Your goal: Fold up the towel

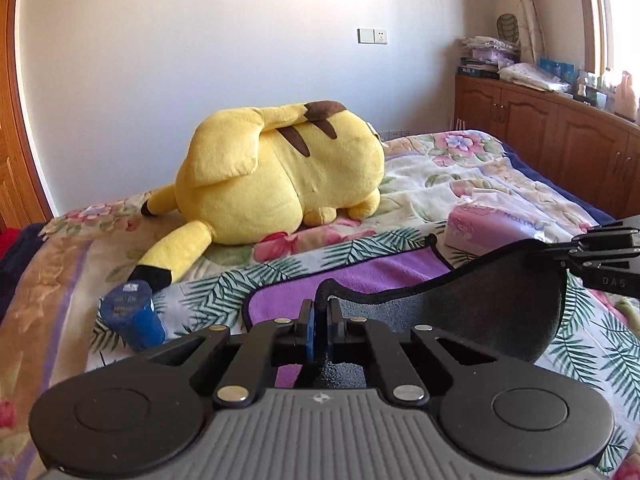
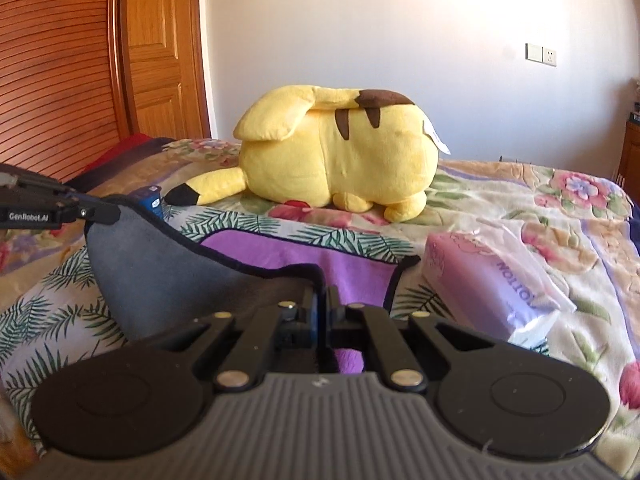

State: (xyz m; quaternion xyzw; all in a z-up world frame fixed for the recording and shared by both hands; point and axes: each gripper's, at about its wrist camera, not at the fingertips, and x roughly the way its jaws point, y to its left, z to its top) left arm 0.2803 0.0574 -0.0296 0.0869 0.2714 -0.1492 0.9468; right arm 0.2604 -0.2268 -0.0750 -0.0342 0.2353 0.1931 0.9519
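Note:
The towel (image 1: 360, 272) is purple on top with a dark trim and a grey underside (image 1: 480, 312). It lies on a leaf-print cloth (image 1: 224, 288) on the bed. Its near edge is lifted, so the grey side hangs between both grippers. My left gripper (image 1: 320, 312) is shut on one near corner of the towel. My right gripper (image 2: 320, 300) is shut on the other near corner, and it also shows in the left wrist view (image 1: 576, 250). In the right wrist view the towel (image 2: 320, 256) sags from the left gripper (image 2: 108, 213) down to my right jaws.
A big yellow plush toy (image 1: 280, 172) lies beyond the towel. A blue cylinder (image 1: 130, 314) stands at the towel's left. A pink tissue pack (image 1: 492, 228) lies at its right. Wooden cabinets (image 1: 540, 120) line the right wall, a wooden door (image 2: 160, 48) the left.

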